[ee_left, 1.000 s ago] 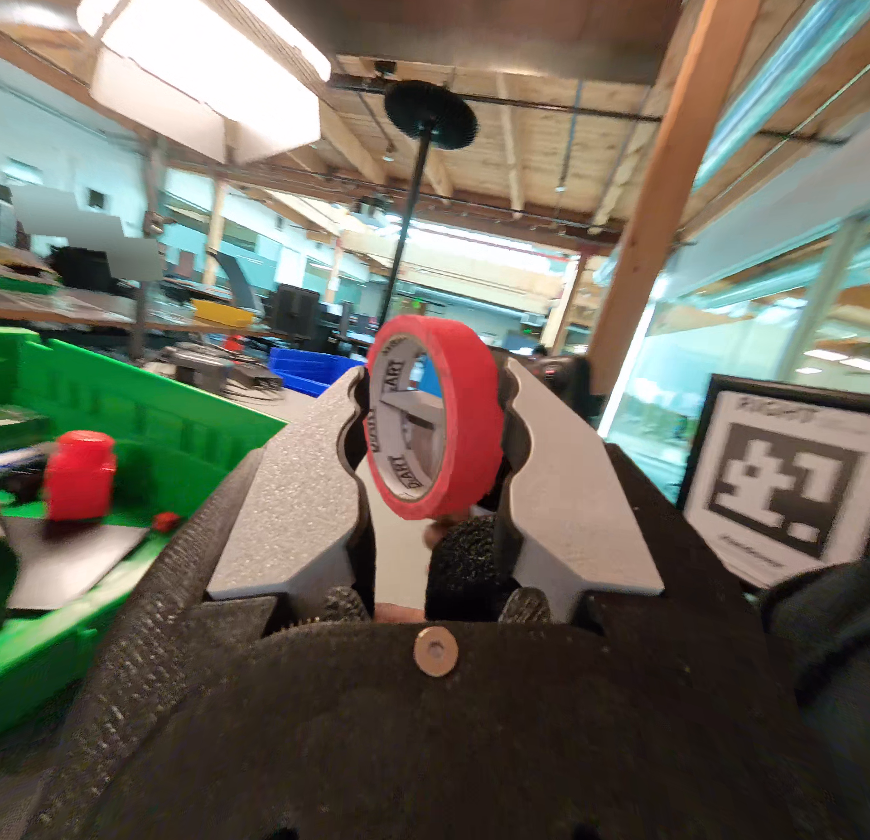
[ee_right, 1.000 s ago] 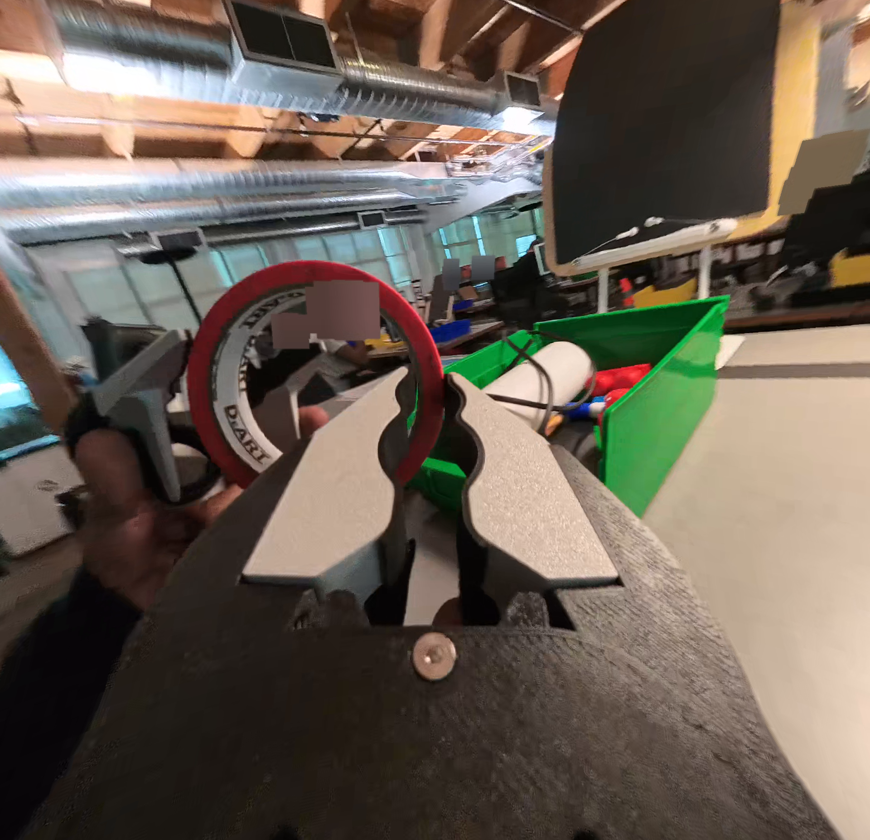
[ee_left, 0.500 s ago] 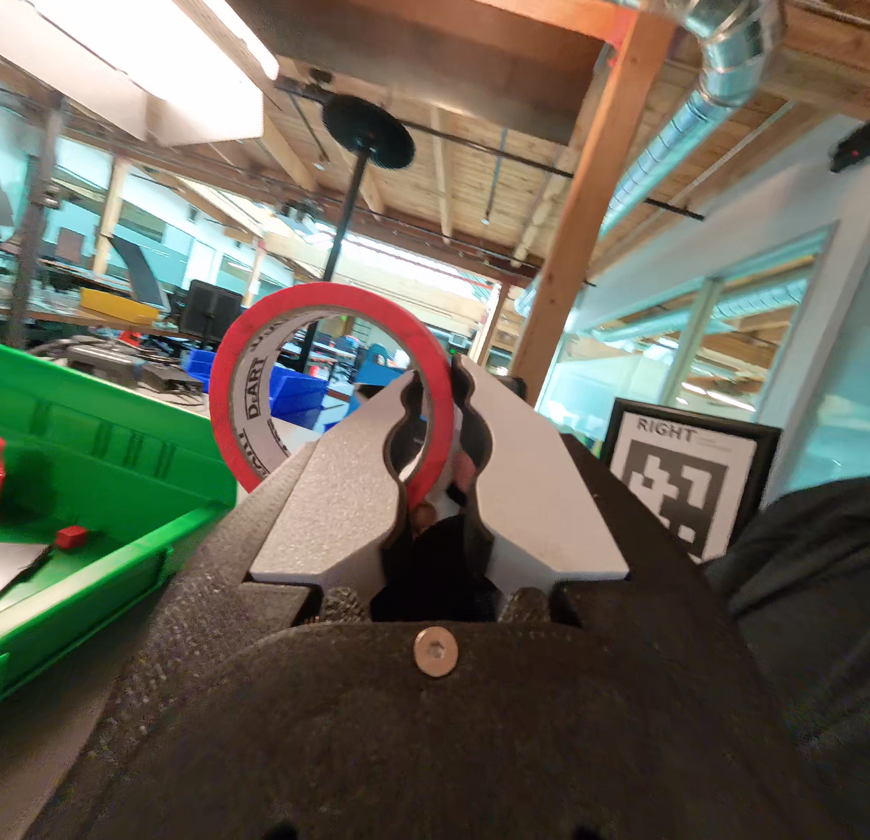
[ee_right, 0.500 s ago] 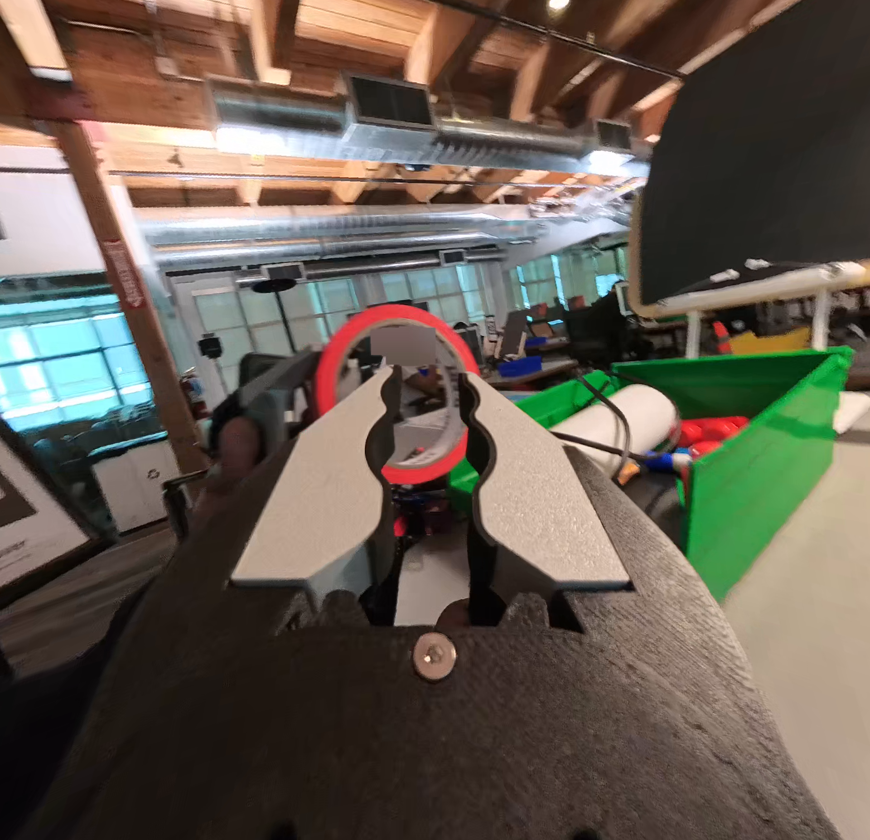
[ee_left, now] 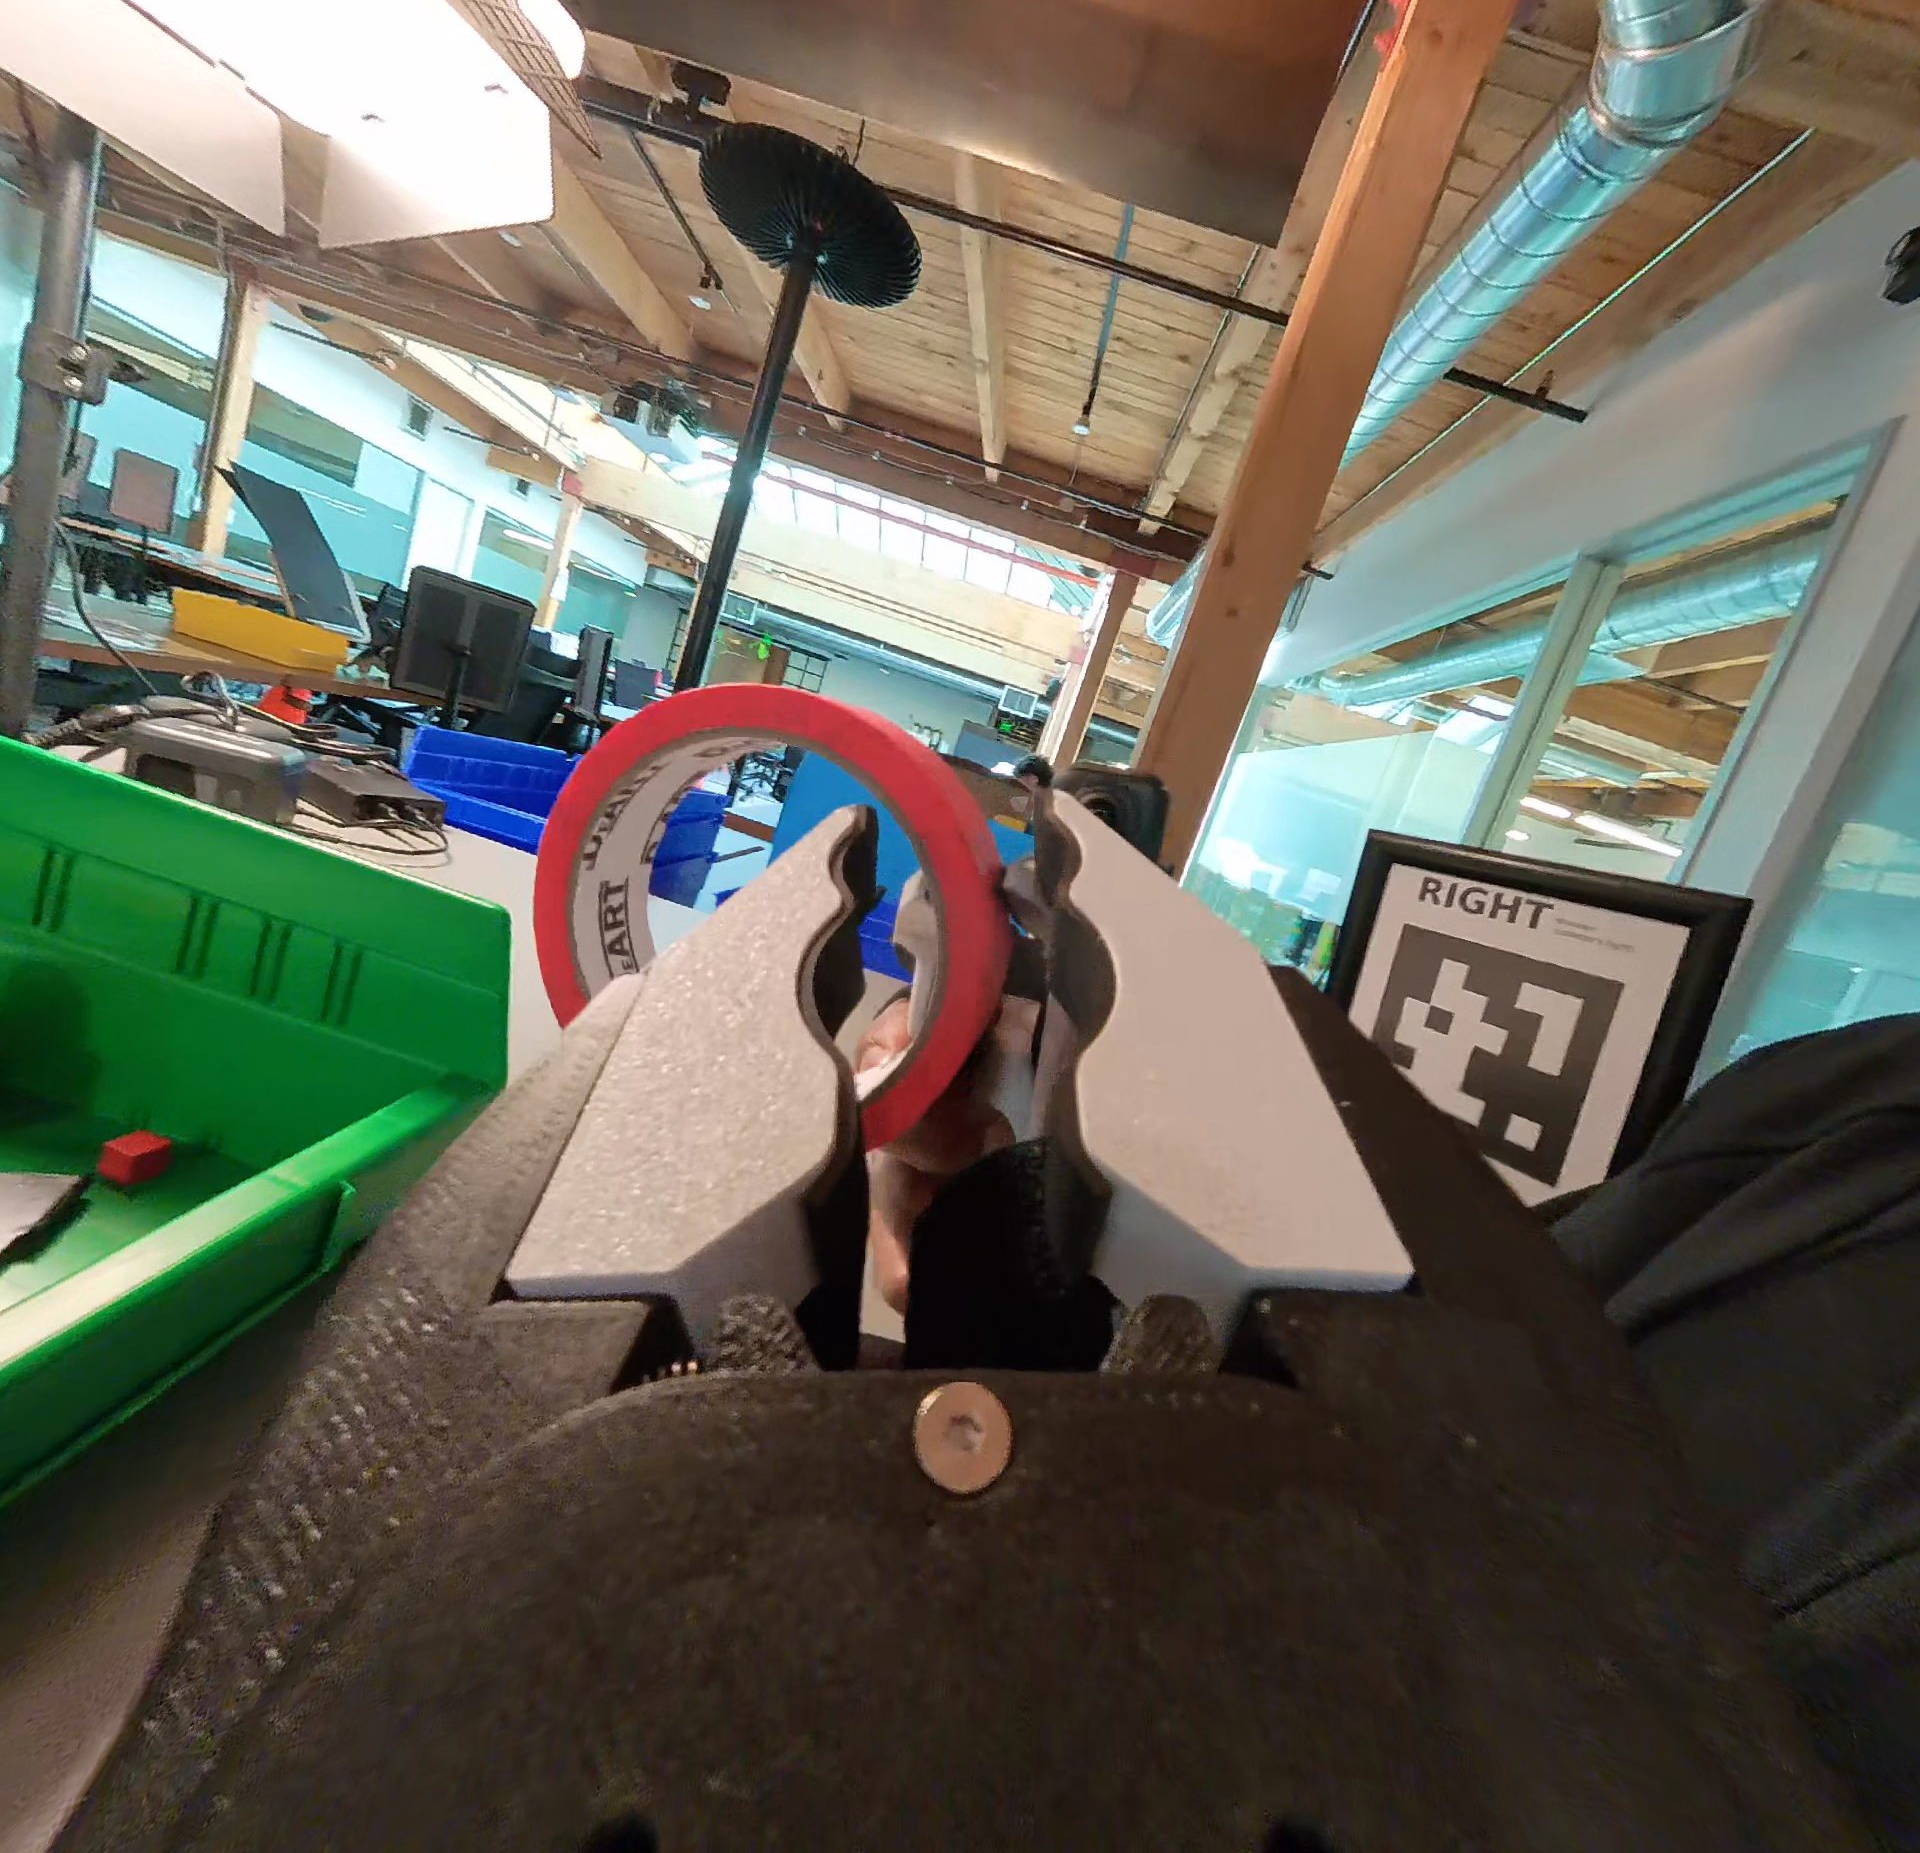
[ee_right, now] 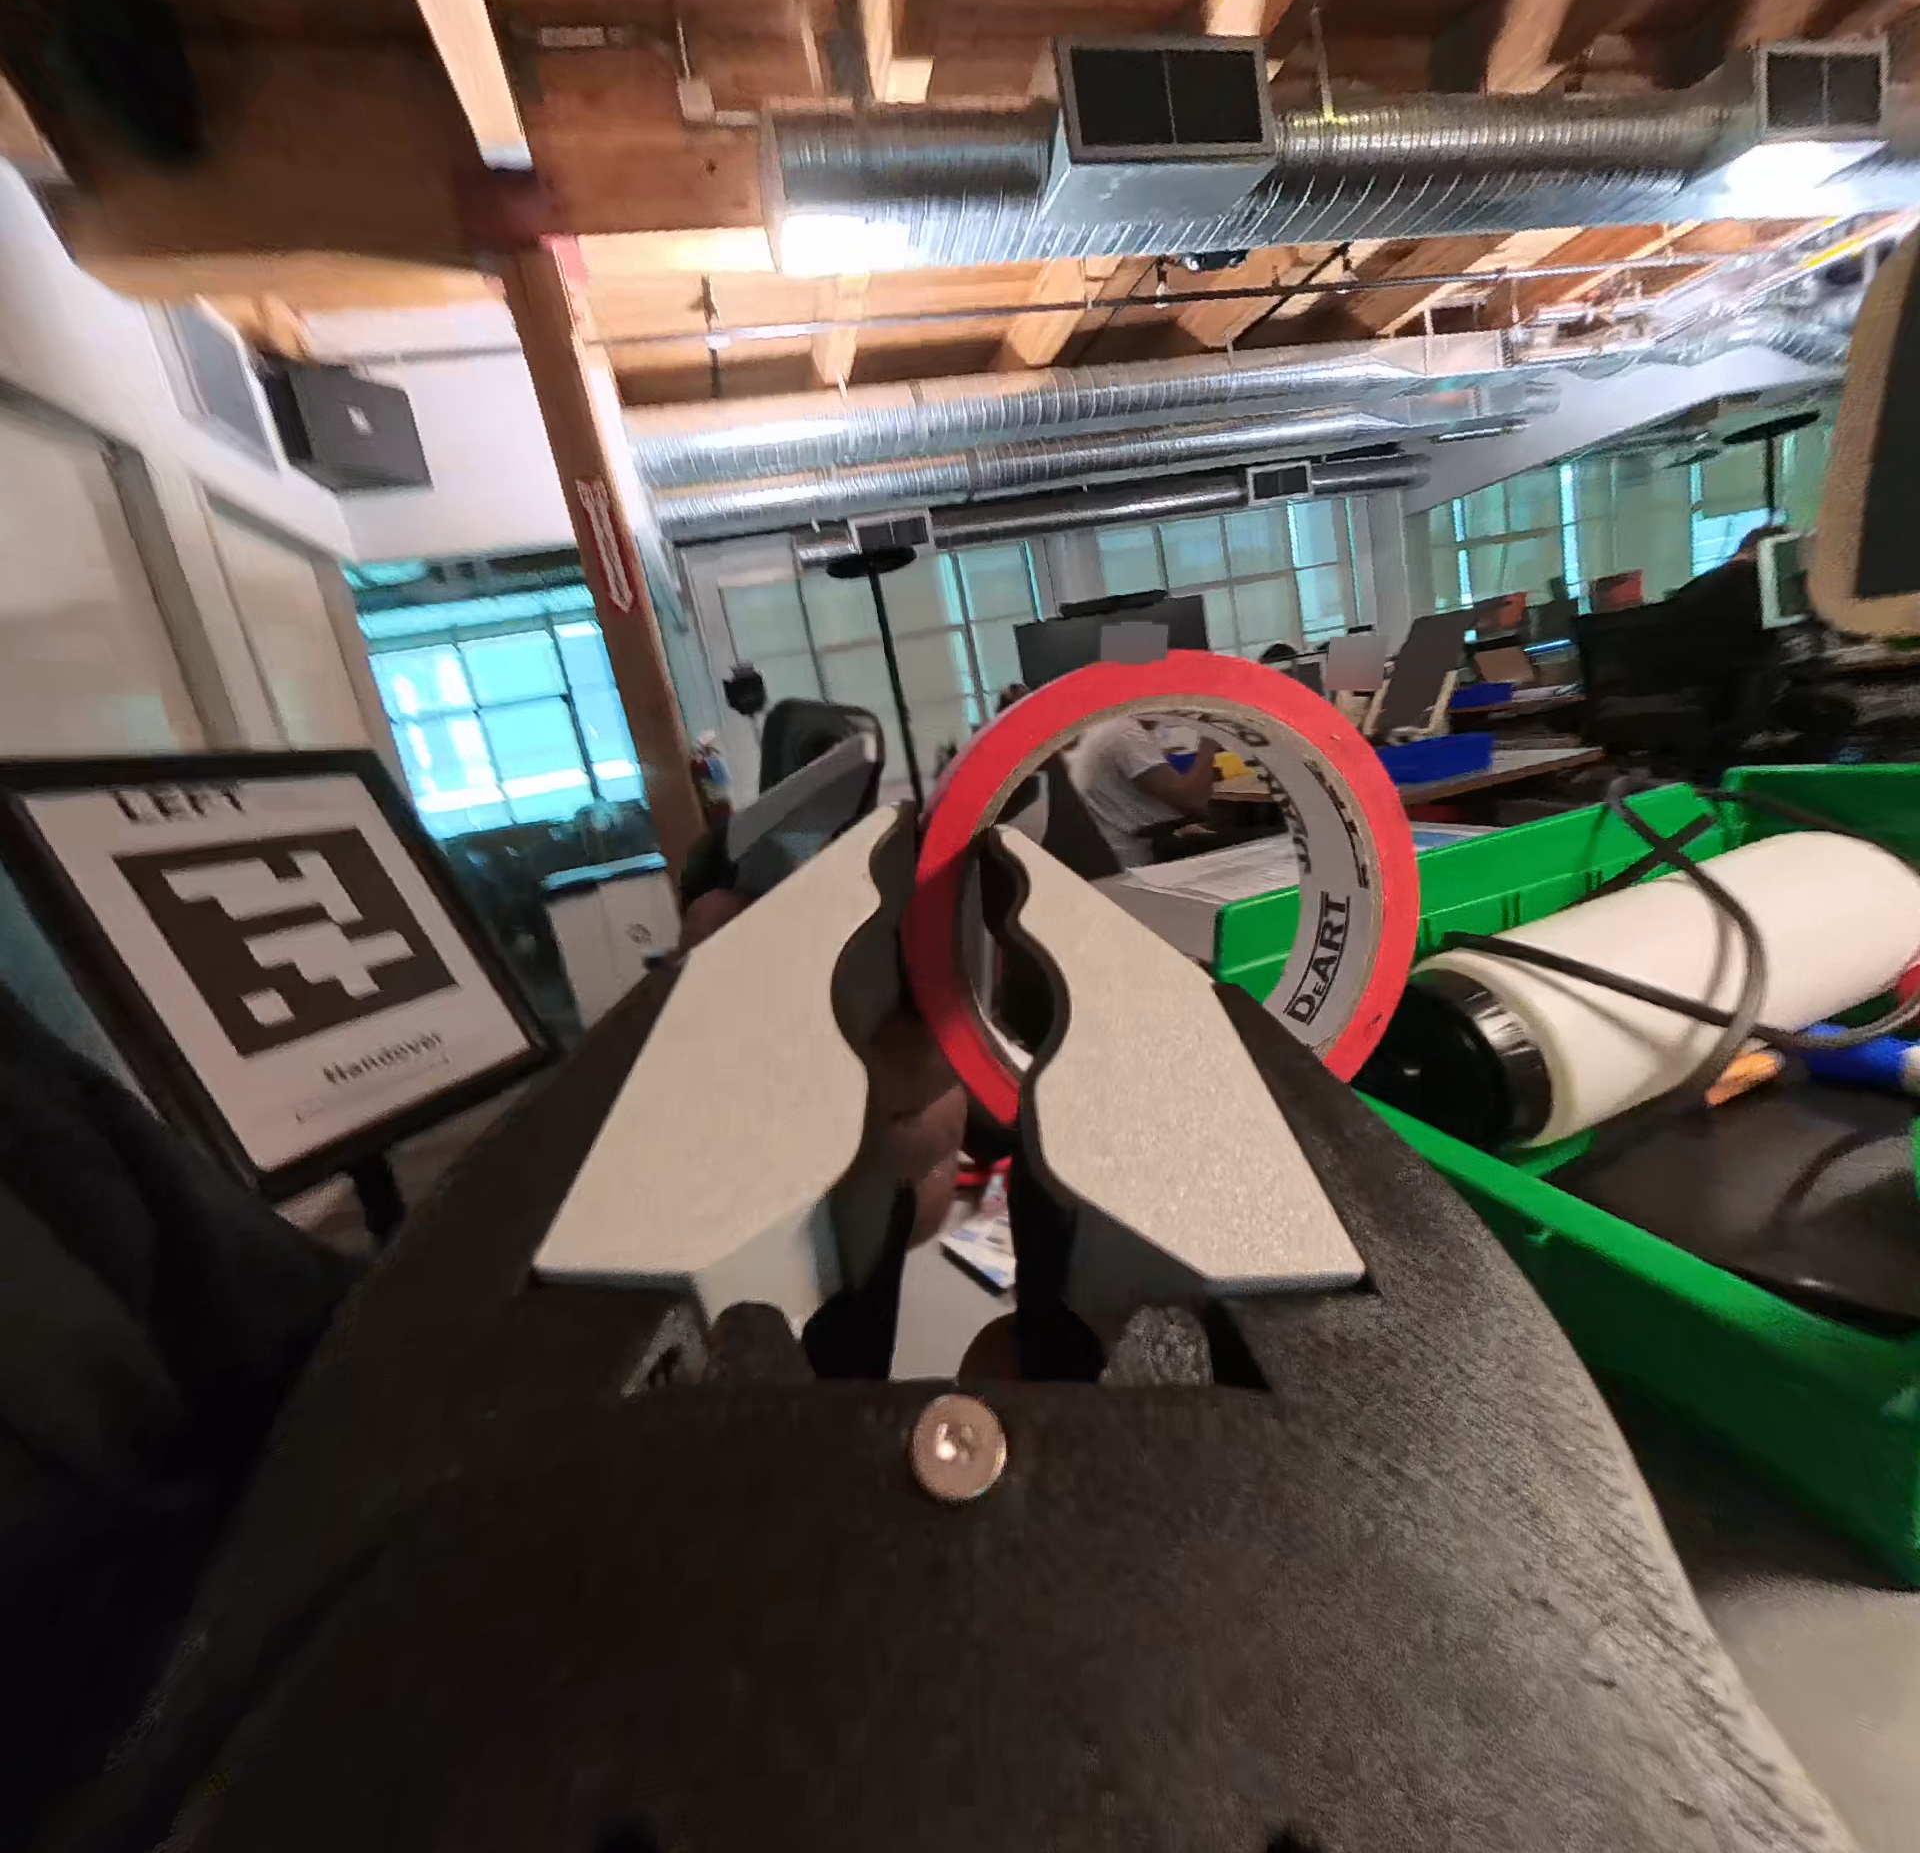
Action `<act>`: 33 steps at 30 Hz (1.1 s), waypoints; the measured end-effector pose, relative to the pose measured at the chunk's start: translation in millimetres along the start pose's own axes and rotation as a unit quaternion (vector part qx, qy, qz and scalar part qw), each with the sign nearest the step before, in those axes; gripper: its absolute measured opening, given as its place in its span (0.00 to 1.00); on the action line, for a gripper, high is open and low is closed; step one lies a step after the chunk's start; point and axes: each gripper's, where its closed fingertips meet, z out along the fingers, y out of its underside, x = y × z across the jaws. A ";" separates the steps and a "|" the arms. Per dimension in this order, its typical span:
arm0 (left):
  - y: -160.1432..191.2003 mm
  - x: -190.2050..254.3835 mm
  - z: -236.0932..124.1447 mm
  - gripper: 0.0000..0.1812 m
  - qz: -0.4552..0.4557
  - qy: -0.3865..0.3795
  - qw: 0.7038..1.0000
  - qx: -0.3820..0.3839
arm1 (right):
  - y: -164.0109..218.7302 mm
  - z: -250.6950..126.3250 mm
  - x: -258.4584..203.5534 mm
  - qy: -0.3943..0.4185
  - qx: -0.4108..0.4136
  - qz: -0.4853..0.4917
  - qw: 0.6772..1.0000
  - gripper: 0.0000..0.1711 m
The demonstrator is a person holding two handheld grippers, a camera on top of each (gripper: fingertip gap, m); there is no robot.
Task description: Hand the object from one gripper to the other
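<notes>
Red tape roll (ee_left: 748, 712) (ee_right: 1382, 847): a ring with a pale printed core, held in the air on edge, its hole facing both cameras.

Right gripper (ee_right: 945, 832): jaws drawn close together and clamped on one side of the ring's rim, one finger outside the ring, the other inside the hole.

Left gripper (ee_left: 951, 827): jaws apart, straddling that same side of the rim. A clear gap shows between its left finger and the tape, and a grey finger of the right gripper shows in that gap. In the right wrist view one of its fingers (ee_right: 800, 816) shows just beside the ring.

Green bin (ee_left: 260, 930) (ee_right: 1662, 1315): open-topped, on the grey worktop, below and beside the roll.
- Small red block (ee_left: 133, 1154): on the bin floor.
- White roll (ee_right: 1683, 962): lying on its side in the bin, a black cable (ee_right: 1704, 910) looped over it.

Framed marker card (ee_left: 1507, 1014): upright, black-and-white pattern, beyond the left gripper.

Second framed marker card (ee_right: 281, 951): same kind, tilted, beyond the right gripper.
</notes>
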 end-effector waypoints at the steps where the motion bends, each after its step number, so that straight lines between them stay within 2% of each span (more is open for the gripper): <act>1: 1.7 0.3 0.5 0.17 0.007 -0.001 1.000 -0.005 | -3.3 -1.6 0.9 -0.007 0.011 0.024 1.000 0.07; 5: 8.6 6.2 3.1 0.08 0.047 0.005 0.999 -0.022 | -5.8 -2.8 -3.1 -0.029 0.020 0.045 0.998 0.08; 11: -2.7 -2.6 -3.3 0.07 0.023 -0.008 1.000 0.003 | 5.7 3.5 -1.8 0.002 -0.015 -0.018 1.000 0.16; 12: -4.8 -2.5 -4.3 0.07 0.016 -0.005 1.000 0.010 | 10.0 5.2 -4.2 -0.003 -0.026 -0.024 0.999 0.16; 14: -4.5 0.0 -3.6 0.07 0.010 0.003 1.000 0.011 | 16.8 7.6 -9.8 -0.016 -0.044 -0.038 0.998 0.08; 16: -3.6 0.8 -1.7 0.07 0.001 0.005 1.000 0.011 | 14.4 6.6 -9.3 -0.010 -0.041 -0.050 0.998 0.07; 17: -3.6 -0.4 -1.3 0.08 -0.003 0.002 1.000 0.011 | 10.4 5.1 -7.1 -0.005 -0.031 -0.046 0.998 0.07; 19: -2.9 -2.4 -0.8 0.16 -0.006 -0.004 1.000 0.009 | 1.3 0.4 0.7 0.001 -0.005 -0.006 1.000 0.07; 22: 3.5 2.2 2.1 0.18 0.005 0.004 1.000 -0.009 | -12.2 -6.3 4.1 -0.021 0.038 0.066 0.997 0.07; 25: 19.7 7.5 7.7 0.17 0.031 0.011 0.998 -0.051 | -19.8 -10.3 4.3 -0.036 0.063 0.095 0.993 0.07; 28: 30.5 8.3 11.1 0.10 0.080 -0.001 0.994 -0.078 | -18.6 -9.3 1.6 -0.049 0.060 0.107 0.991 0.08; 31: 28.0 9.0 9.8 0.08 0.106 -0.004 0.991 -0.078 | -16.8 -7.4 2.2 -0.040 0.055 0.095 0.993 0.10; 33: 20.5 7.8 8.3 0.08 0.093 -0.005 0.994 -0.057 | -11.6 -4.0 2.9 -0.024 0.040 0.073 0.996 0.16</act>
